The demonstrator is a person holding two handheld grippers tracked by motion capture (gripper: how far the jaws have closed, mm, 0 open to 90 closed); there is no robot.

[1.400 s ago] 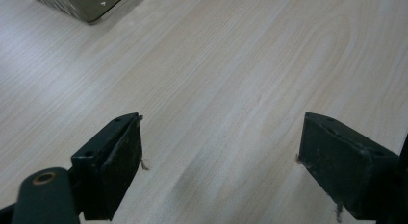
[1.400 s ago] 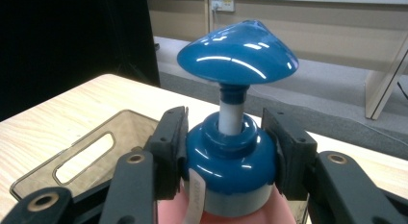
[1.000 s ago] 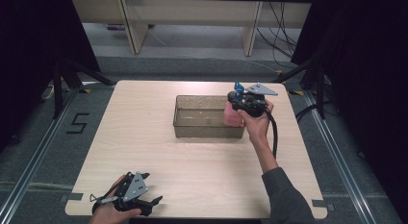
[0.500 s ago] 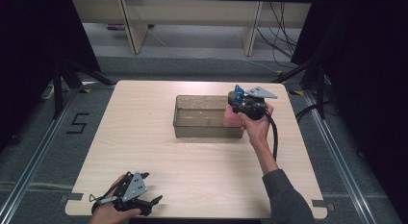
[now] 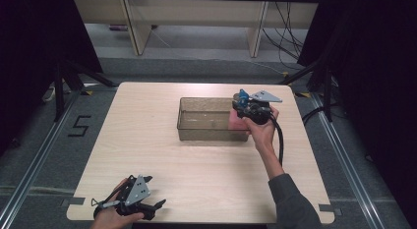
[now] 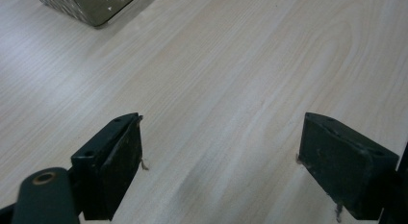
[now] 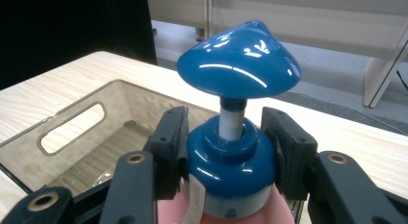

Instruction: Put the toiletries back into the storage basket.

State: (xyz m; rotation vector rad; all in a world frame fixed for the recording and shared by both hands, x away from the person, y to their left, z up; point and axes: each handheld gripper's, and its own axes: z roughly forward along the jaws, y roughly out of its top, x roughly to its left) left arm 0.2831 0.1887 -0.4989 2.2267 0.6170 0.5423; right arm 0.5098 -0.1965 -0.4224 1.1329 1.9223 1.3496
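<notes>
A pink bottle (image 5: pixel 238 122) with a blue pump top (image 7: pixel 238 65) hangs upright at the right end of a clear smoky bin (image 5: pixel 206 126). My right gripper (image 5: pixel 244 107) is shut on the bottle's blue collar (image 7: pixel 226 161), one jaw on each side. The bin's inside (image 7: pixel 72 132) lies just beyond the bottle, with a handle slot in its wall. I cannot tell whether the bottle's base touches the bin. My left gripper (image 5: pixel 155 205) rests at the table's front left corner, and in the left gripper view its open jaws (image 6: pixel 221 161) hold nothing.
The wooden table (image 5: pixel 147 140) is bare around the bin. A corner of the bin (image 6: pixel 91 5) shows far off in the left gripper view. Shelving legs and cables stand on the floor behind the table.
The right gripper and the bottle have shifted slightly down and toward the person at the bin's right end. The left gripper has stayed put.
</notes>
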